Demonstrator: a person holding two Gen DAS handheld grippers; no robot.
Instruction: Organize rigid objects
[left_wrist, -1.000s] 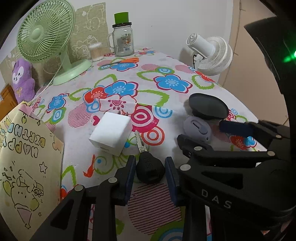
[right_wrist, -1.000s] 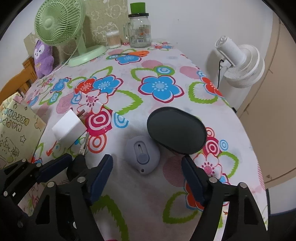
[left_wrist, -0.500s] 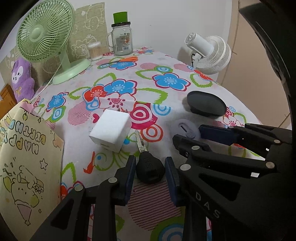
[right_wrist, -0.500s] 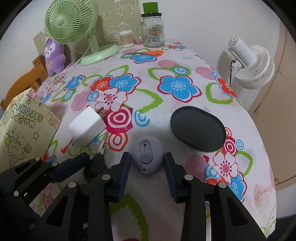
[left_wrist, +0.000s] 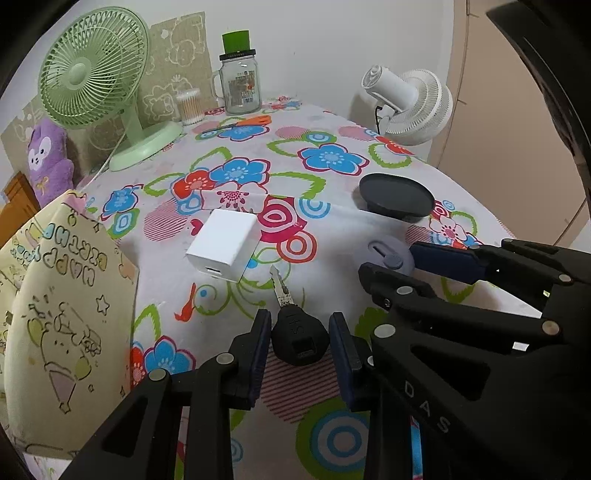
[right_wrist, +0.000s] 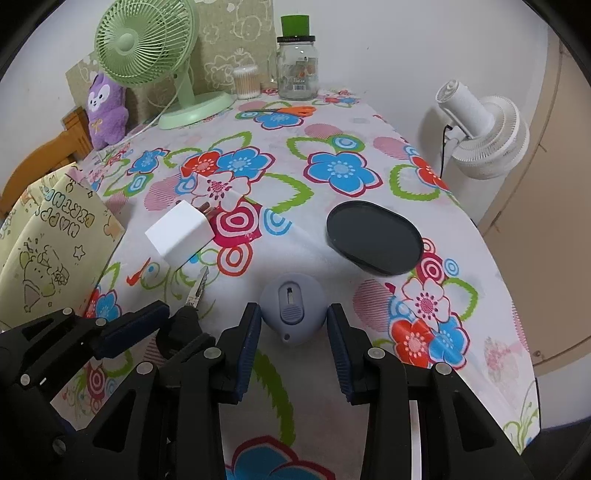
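Observation:
A black-headed key (left_wrist: 298, 338) lies on the flowered tablecloth between the pads of my left gripper (left_wrist: 299, 343), which is shut on its head. A small lilac-grey box cutter (right_wrist: 291, 312) sits between the pads of my right gripper (right_wrist: 293, 332), which is shut on it. The cutter also shows in the left wrist view (left_wrist: 389, 253). A white charger plug (left_wrist: 223, 243) lies just beyond the key. A dark oval tray (right_wrist: 373, 236) lies to the right, beyond the cutter.
A yellow birthday gift bag (left_wrist: 48, 295) stands at the left table edge. At the back are a green fan (left_wrist: 96, 74), a glass jar (left_wrist: 240, 85), cotton swabs, orange scissors (left_wrist: 255, 120) and a purple plush. A white fan (right_wrist: 480, 129) stands at the right edge.
My right gripper moved forward around the box cutter and closed from wide open onto it. My left gripper stayed on the key.

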